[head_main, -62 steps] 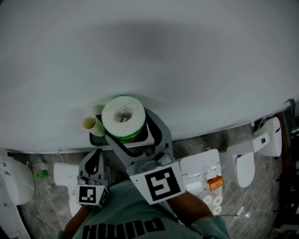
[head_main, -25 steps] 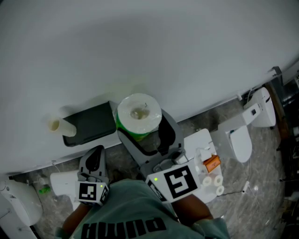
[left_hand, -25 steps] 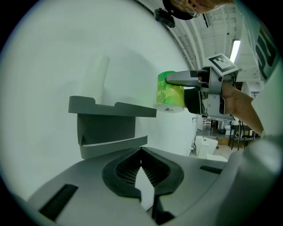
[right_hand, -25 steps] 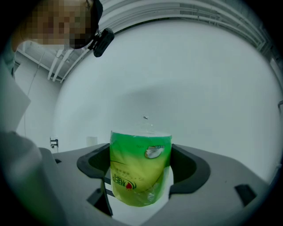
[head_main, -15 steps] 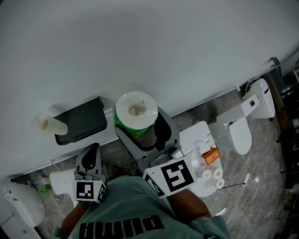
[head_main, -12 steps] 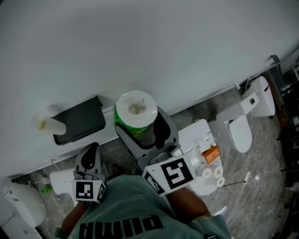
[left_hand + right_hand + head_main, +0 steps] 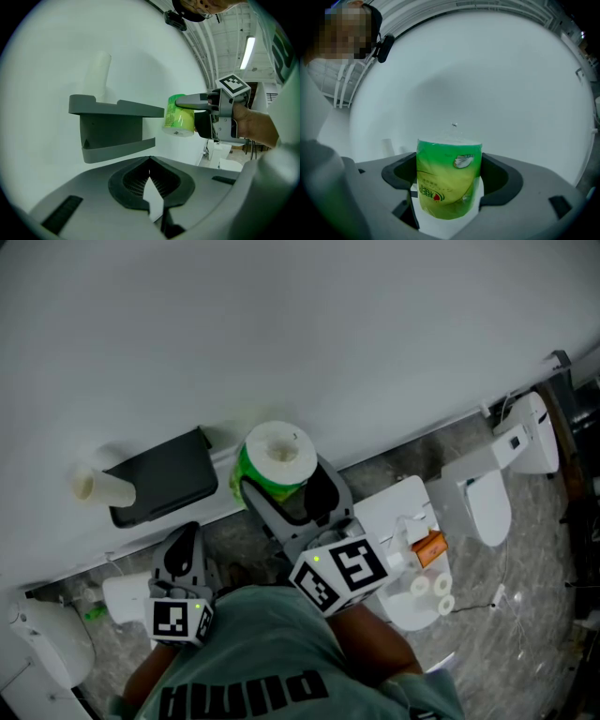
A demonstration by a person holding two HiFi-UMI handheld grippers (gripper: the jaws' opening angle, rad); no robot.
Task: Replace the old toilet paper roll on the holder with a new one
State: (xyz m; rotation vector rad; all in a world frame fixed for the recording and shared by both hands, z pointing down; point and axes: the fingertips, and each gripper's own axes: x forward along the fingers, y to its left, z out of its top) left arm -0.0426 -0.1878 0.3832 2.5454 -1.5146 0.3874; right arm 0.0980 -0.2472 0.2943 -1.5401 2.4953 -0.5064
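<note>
early in the job, by the look of it: nothing swapped yet.

across the upper half of the head view, plain white wall [image 7: 300,324]. below it, mottled stone floor [image 7: 553,596], with a white toilet [image 7: 487,507] at the right edge.

fixed to the wall at centre left, dark grey holder [image 7: 164,479]: flat shelf on top and a lower lip beneath, as shown in the left gripper view.

just right of the holder and apart from it, new roll [image 7: 277,457], upright and sealed in green printed wrap. clamped round its sides by the right gripper [image 7: 284,487], fingers closed firmly on it. in the right gripper view, centred between both fingers with only bare wall behind.

at lower left of the head view, left gripper [image 7: 186,545], fingers pressed together on nothing, aimed towards the holder, near it but not touching.

smallest, at the holder's left end: old cardboard tube [image 7: 101,487], bare of paper, standing upright above the shelf in the left gripper view, seemingly still seated there. on a peg or merely resting: impossible to tell.

done so far: new roll in hand and held beside the holder. left to do, as a judgement: taking the bare tube off, most likely with the free left gripper, probably stripping the green wrap, then seating the new roll in the tube's place.
</note>
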